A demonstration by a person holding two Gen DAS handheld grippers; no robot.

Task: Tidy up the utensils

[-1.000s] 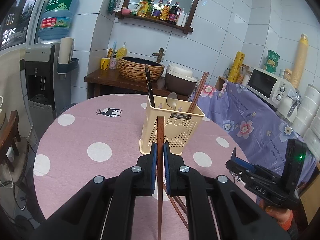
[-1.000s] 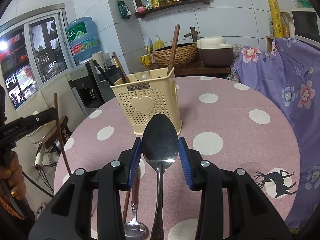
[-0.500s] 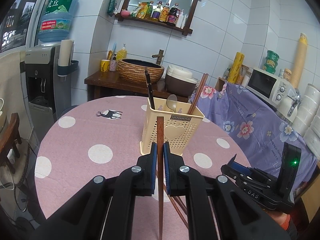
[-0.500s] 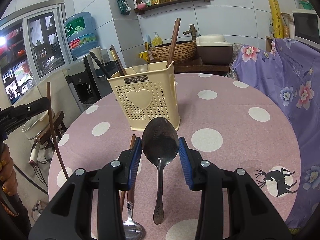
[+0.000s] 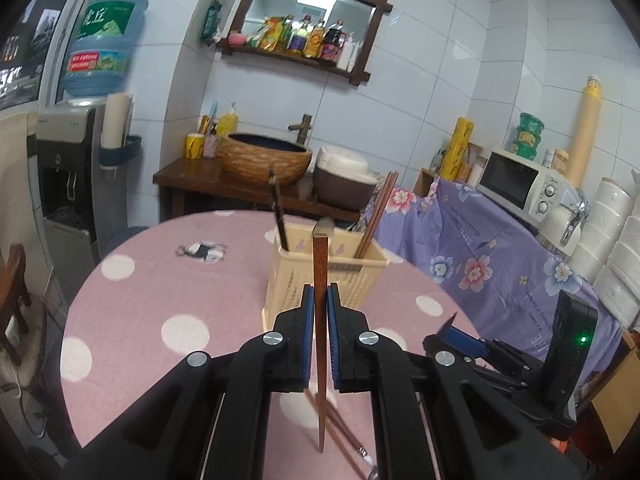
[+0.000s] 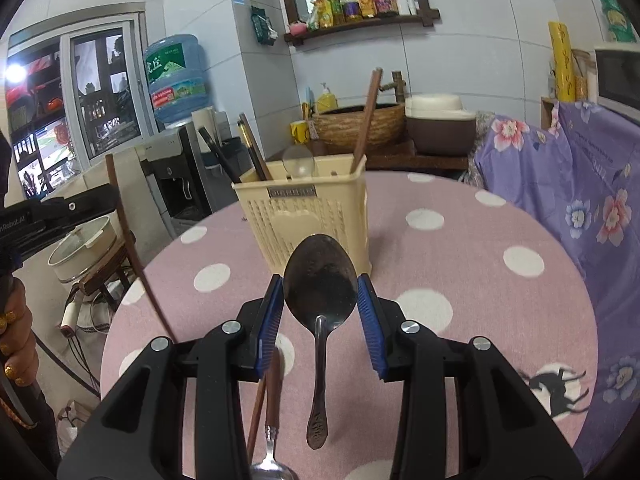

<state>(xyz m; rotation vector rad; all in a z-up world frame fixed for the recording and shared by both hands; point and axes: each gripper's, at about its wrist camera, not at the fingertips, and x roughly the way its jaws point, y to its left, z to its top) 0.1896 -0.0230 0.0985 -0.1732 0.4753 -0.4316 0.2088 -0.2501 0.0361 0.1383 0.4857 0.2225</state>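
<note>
Utensils for sorting: some already upright in the holder, two held in the tools, the rest loose under them.

Tabletop (image 5: 160,280): pink spotted cloth, below and ahead of both tools. Likely soft and slippery, so could slide or bunch under a hard push on the holder.

Holder (image 5: 288,276): cream perforated basket straight ahead of both tools, near the left one, a little further from the right. Looks light and tall, with a dark pair (image 5: 280,220), a brown pair (image 5: 378,212) and a spoon bowl leaning out of it. Could tip or skid if struck on the rim by an incoming utensil; could jam if the new piece lands on the leaning ones.

Right tool (image 6: 319,280): closed on the wide bowl of a steel spoon (image 6: 320,264), pads on its two curved edges only, handle hanging down behind the fingertips. Thin hold on smooth metal; may pivot or slip out on a tilt or a knock. Handle end low enough to snag the rim if brought in flat.

Left tool (image 5: 319,289): clamped on a single brown chopstick (image 5: 320,256), upright, top above the fingertips, tip well below. May rotate in the pads, or catch the holder wall.

Loose chopsticks (image 5: 340,436) and second spoon (image 6: 272,468): beneath the tools, close to the tabletop's near edge; liable to roll off if brushed.
</note>
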